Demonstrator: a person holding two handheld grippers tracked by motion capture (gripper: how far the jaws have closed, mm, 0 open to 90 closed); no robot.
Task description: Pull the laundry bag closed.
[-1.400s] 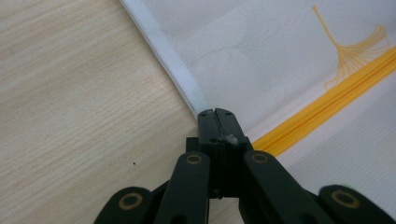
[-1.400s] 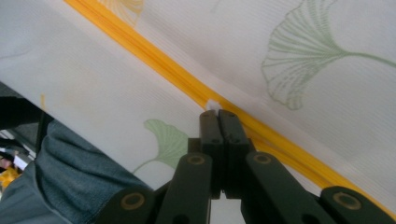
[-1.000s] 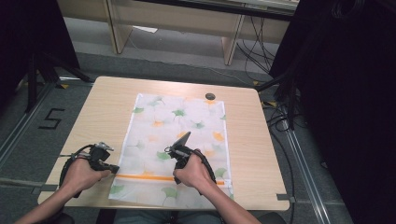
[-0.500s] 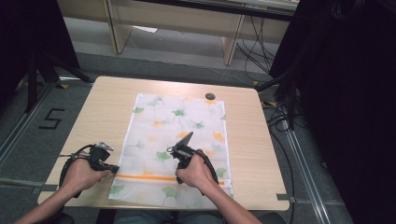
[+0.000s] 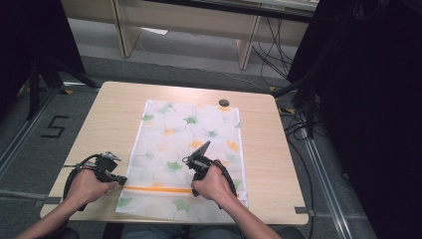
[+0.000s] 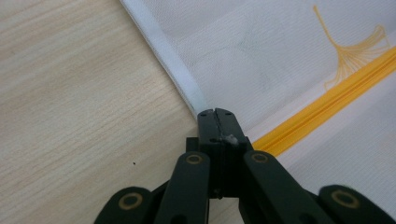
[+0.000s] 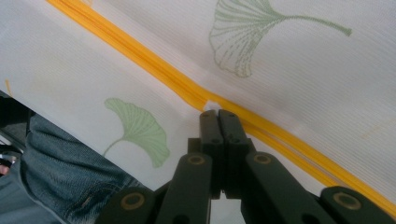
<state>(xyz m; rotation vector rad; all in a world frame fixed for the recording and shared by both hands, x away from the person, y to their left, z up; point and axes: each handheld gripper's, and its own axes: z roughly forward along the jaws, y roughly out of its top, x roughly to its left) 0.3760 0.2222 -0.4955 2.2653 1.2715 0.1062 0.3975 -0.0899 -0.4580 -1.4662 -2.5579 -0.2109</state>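
Note:
A white mesh bag (image 5: 189, 127) printed with green and orange ginkgo leaves lies flat on the wooden table (image 5: 89, 134). An orange zipper (image 5: 157, 189) crosses it near the front edge. My left gripper (image 5: 121, 180) sits at the bag's left edge, level with the zipper's end. In the left gripper view its jaws are shut on the bag's white hem (image 6: 187, 88), with a bit of white pinched at the left gripper's tips (image 6: 215, 114). My right gripper (image 5: 195, 188) is over the zipper's middle. The right gripper (image 7: 218, 114) is shut with its tips on the orange zipper (image 7: 154, 70), at a small white tab.
A small round black object (image 5: 224, 103) lies on the table just beyond the bag's far edge. The bag's near end reaches the table's front edge, and the person's jeans (image 7: 60, 177) lie past it. Bare wood flanks the bag on both sides.
The right hand and its gripper have drifted slightly rightwards along the zipper line. The left hand has held its place at the bag's edge.

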